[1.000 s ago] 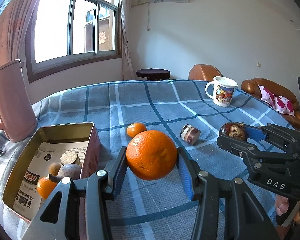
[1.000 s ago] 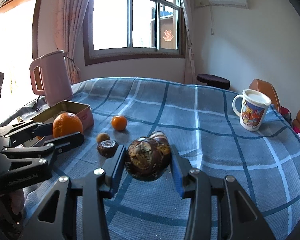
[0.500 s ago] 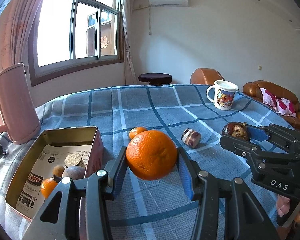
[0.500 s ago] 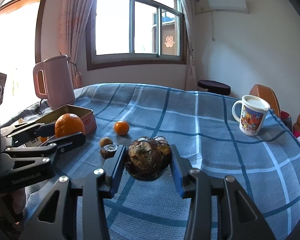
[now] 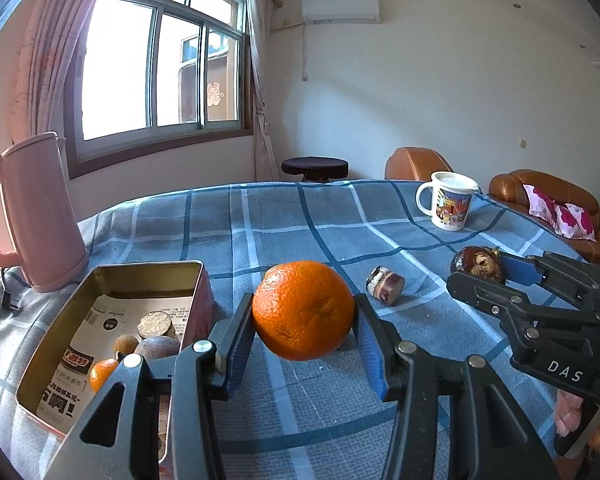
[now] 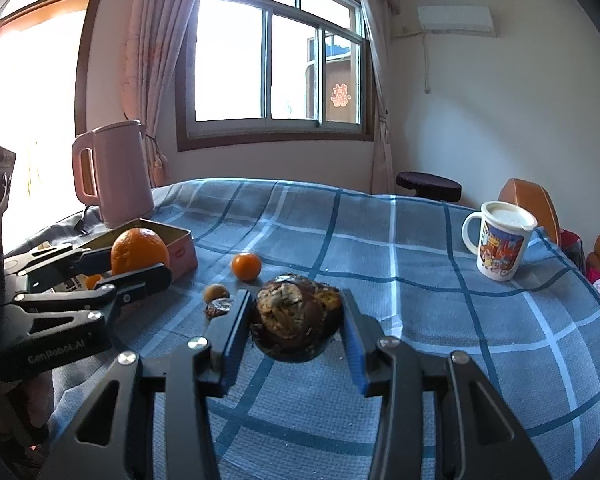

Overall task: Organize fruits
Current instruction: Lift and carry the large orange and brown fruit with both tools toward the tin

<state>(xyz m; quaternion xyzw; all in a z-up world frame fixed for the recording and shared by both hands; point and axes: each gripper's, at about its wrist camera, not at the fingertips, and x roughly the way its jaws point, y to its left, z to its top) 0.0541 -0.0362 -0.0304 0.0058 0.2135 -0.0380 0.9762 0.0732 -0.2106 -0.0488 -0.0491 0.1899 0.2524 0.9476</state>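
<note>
My left gripper (image 5: 304,320) is shut on a large orange (image 5: 300,300) and holds it above the blue checked cloth, just right of the open tin box (image 5: 100,276). In the tin lie a small orange (image 5: 102,374), a brown round fruit (image 5: 156,348) and a cut piece (image 5: 154,322). My right gripper (image 6: 295,304) is shut on a dark brown, blotchy fruit (image 6: 296,320), also off the table. A small tangerine (image 6: 246,266), a little brown fruit (image 6: 216,292) and a dark piece (image 6: 218,308) lie on the cloth between the grippers and the tin (image 6: 176,248).
A pink kettle (image 5: 36,216) with its cord stands behind the tin at the left. A printed mug (image 6: 500,246) stands at the far right of the table. A stool (image 5: 314,168) and brown sofas (image 5: 540,192) lie beyond the table's far edge.
Both views have tipped up a little, so the table things sit lower in frame. In the left view the small tangerine has slipped behind the held orange. Both grips are unchanged.
</note>
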